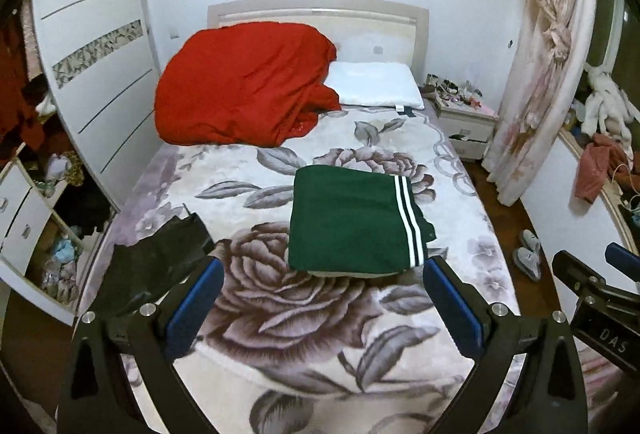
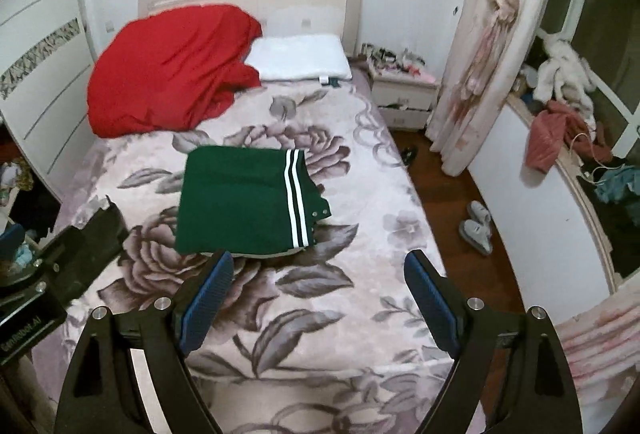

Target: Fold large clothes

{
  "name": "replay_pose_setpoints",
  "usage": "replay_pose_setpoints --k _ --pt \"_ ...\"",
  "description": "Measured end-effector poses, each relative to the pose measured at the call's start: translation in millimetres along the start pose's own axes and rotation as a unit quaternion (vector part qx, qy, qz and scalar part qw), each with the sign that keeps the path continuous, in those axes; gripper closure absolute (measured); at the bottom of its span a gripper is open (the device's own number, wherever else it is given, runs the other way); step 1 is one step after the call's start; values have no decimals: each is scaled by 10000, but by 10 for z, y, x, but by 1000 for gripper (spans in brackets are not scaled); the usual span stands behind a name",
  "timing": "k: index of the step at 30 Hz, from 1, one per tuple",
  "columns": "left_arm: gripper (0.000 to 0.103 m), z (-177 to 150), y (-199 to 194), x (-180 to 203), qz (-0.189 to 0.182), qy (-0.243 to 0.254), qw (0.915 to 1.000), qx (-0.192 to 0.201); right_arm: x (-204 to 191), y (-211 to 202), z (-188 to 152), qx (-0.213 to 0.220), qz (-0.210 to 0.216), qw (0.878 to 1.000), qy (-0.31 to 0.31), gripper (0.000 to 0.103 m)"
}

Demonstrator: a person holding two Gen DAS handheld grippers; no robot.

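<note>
The green garment is lying folded into a compact rectangle on the middle of the bed, its white-striped band running along the right side and a small snap tab poking out past the stripes toward the right edge of the mattress. Flowered blanket is showing on all four sides of it: a broad strip on the near side, a wide stretch on the left, and a narrower margin on the right before the bed is dropping off to the wooden floor. The left gripper is hanging above the near part of the bed with its jaws spread wide and nothing between the blue pads, the garment's near edge sitting just beyond the fingertips. The right gripper is standing equally wide and empty, also short of the garment's near edge. A black garment is lying crumpled near the left edge of the bed, well apart from the green one. At the far end a red quilt is heaped against the headboard, touching a white pillow on its right. A wardrobe is standing close along the left side of the bed, while on the right the floor is lying open, with only a pair of slippers there.
</note>
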State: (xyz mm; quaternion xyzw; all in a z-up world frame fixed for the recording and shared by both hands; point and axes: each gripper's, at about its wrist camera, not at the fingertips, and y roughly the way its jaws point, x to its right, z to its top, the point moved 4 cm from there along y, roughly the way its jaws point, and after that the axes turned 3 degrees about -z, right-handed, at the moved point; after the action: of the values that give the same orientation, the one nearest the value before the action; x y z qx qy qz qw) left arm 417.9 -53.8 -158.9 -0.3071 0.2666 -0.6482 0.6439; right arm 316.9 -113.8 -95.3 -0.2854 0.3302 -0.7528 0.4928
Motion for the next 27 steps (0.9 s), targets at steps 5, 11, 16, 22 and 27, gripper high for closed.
replay_pose_setpoints --k 5,11,16,22,27 --pt "1 -73 -522 36 32 -92 9999 114 89 -708 -67 336 70 9994 -51 10" --pt "1 -168 -895 79 70 -128 9993 339 212 -1312 -164 632 143 9979 -85 10" --pt "1 -207 -1098 134 68 -84 9988 476 333 -1592 -245 764 126 9969 -106 10" --pt "1 -280 -1195 189 152 -80 9997 170 434 -1711 -278 643 243 9975 -154 10" --pt "1 -257 -1274 229 232 -75 9996 145 496 -1815 -219 647 244 9975 -135 9"
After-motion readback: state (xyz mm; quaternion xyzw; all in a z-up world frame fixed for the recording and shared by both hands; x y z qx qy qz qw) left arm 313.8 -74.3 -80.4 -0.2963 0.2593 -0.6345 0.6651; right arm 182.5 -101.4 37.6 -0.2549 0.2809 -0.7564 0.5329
